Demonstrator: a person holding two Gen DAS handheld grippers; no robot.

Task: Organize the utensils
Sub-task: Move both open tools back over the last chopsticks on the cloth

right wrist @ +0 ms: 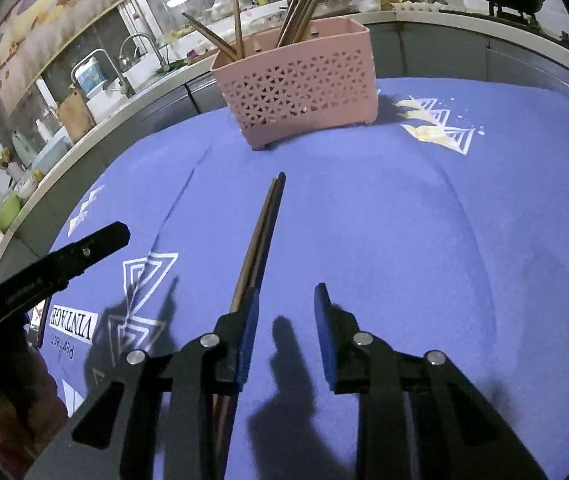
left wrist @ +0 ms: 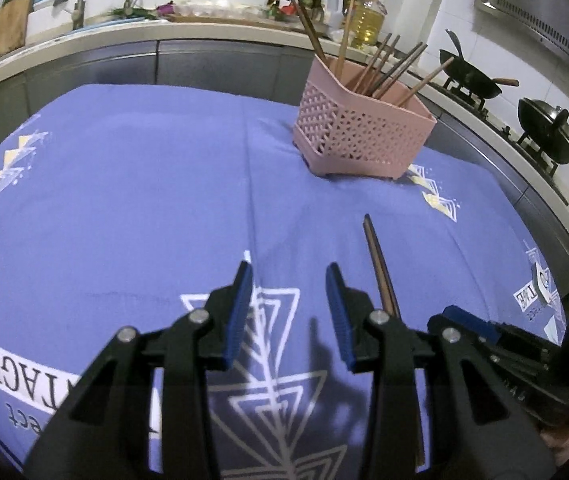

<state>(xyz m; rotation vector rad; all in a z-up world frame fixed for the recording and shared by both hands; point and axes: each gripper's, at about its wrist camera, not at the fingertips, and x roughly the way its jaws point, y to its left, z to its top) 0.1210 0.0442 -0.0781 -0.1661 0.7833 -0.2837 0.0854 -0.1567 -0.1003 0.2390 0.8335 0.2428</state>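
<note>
Brown chopstick pair (right wrist: 262, 236) flat on cloth, pink perforated holder (right wrist: 296, 88) holding chopsticks

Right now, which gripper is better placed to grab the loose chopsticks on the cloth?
Right, probably. The chopsticks run just outside the right gripper, beside one pad, aligned with it. From the left gripper they lie farther off to the side. Both sets of jaws are open and empty. The pink basket sits straight ahead.
</note>
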